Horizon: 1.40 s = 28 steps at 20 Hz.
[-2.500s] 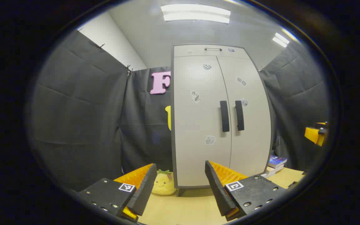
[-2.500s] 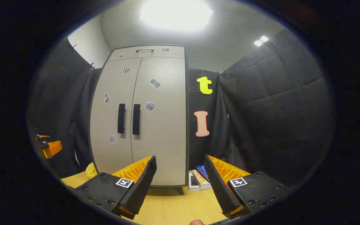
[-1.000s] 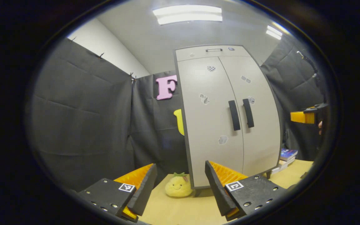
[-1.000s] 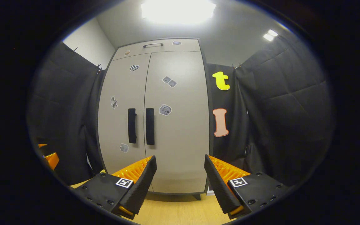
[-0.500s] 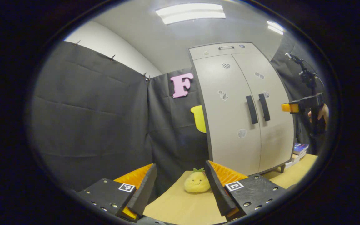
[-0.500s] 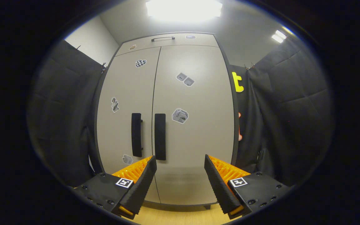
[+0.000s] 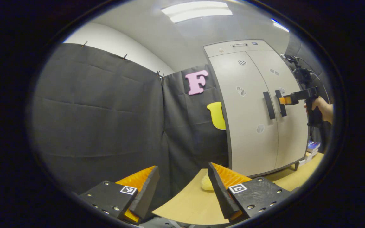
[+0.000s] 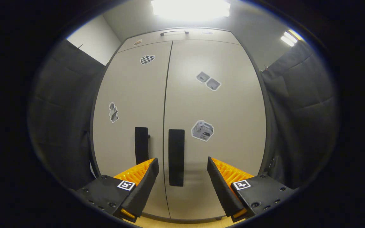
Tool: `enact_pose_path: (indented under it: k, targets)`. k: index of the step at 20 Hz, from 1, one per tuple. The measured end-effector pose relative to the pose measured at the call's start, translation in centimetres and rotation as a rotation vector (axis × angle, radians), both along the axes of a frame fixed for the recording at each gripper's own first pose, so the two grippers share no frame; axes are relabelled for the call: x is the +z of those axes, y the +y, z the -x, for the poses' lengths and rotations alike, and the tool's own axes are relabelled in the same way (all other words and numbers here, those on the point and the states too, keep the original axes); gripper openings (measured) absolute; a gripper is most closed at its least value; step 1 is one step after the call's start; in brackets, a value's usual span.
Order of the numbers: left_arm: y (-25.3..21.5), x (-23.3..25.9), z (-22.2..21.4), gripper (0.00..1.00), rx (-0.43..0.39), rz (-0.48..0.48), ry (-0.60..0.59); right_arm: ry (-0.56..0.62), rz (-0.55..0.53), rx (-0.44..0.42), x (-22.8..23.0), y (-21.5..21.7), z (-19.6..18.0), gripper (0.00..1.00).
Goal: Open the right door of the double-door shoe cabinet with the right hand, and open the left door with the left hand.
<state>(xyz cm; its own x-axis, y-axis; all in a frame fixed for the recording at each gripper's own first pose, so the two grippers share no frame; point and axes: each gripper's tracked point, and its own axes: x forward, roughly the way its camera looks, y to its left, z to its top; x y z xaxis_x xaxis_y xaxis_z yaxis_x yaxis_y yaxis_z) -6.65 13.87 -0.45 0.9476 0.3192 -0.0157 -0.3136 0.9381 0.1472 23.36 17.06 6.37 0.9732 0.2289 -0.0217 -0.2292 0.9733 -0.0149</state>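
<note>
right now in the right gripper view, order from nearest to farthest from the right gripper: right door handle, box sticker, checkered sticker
From the right gripper:
1. right door handle, between the open fingers.
2. box sticker, just above, on the right door.
3. checkered sticker, high on the left door.

Black cloth walls [image 7: 97,110], wooden tabletop [image 7: 188,202], bright ceiling light [image 7: 196,7]

Beige shoe cabinet [image 8: 182,104], black handles [image 8: 176,156]

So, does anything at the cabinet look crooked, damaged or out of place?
Nothing stands out. The cabinet stands upright, both doors are shut and flush, and both handles hang straight. The stickers sit at odd angles, but that looks intended. The right gripper is open before the right handle, not yet on it.
</note>
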Motion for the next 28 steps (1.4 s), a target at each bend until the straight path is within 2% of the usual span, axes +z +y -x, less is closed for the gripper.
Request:
enact_pose_path:
  k: [4, 5, 7, 10, 12, 13, 15, 16, 17, 18, 19, 21, 22, 28]
  targets:
    - [1.0, -0.5, 0.1, 0.89, 0.025, 0.003, 0.011, 0.050, 0.035, -0.020, -1.0, 1.0, -2.1, 0.93]
    - [1.3, -0.4, 0.6, 0.89, 0.030, 0.003, 0.013, 0.060, 0.038, -0.031, -1.1, 1.0, -2.7, 0.82]
    - [1.3, -0.6, 0.7, 0.89, 0.039, -0.001, 0.018, 0.094, 0.029, -0.028, -1.8, 1.5, -3.3, 0.70]
    - [1.5, -0.6, 0.7, 0.90, 0.041, 0.000, 0.017, 0.191, 0.016, -0.001, -3.7, 2.4, -3.9, 0.68]
    - [1.5, -0.6, 0.8, 0.90, 0.032, -0.005, 0.017, 0.217, 0.002, -0.027, -3.6, 2.0, -4.2, 0.37]
    - [1.5, -0.6, 0.8, 0.90, 0.029, -0.007, 0.015, 0.223, -0.009, -0.026, -3.6, 2.0, -4.2, 0.37]
    - [1.3, -0.7, 0.8, 0.90, 0.014, 0.004, 0.017, 0.235, -0.013, -0.018, -3.7, 2.0, -3.9, 0.31]
    - [1.2, -0.7, 0.8, 0.90, 0.005, 0.015, 0.020, 0.232, -0.006, -0.015, -3.8, 2.0, -3.9, 0.17]
    - [1.1, -0.6, 0.9, 0.90, -0.009, 0.026, 0.022, 0.236, -0.005, -0.013, -3.7, 1.9, -3.7, 0.07]
    - [0.9, -0.5, 0.9, 0.90, -0.023, 0.035, 0.021, 0.238, 0.002, -0.009, -3.6, 1.9, -3.6, 0.11]
    - [0.8, -0.4, 0.8, 0.90, -0.038, 0.042, 0.020, 0.233, 0.004, -0.006, -3.6, 1.8, -3.1, 0.06]
    - [0.6, -0.2, 0.5, 0.90, -0.067, 0.045, 0.014, 0.241, -0.007, 0.009, -3.5, 1.3, -2.0, 0.14]
    - [0.4, -0.1, 0.3, 0.90, -0.082, 0.045, 0.013, 0.251, -0.012, 0.021, -3.4, 0.9, -1.6, 0.10]
    - [-0.9, -0.8, -0.4, 0.90, -0.173, 0.063, 0.014, 0.253, -0.010, 0.084, -3.0, -1.1, 2.6, 0.10]
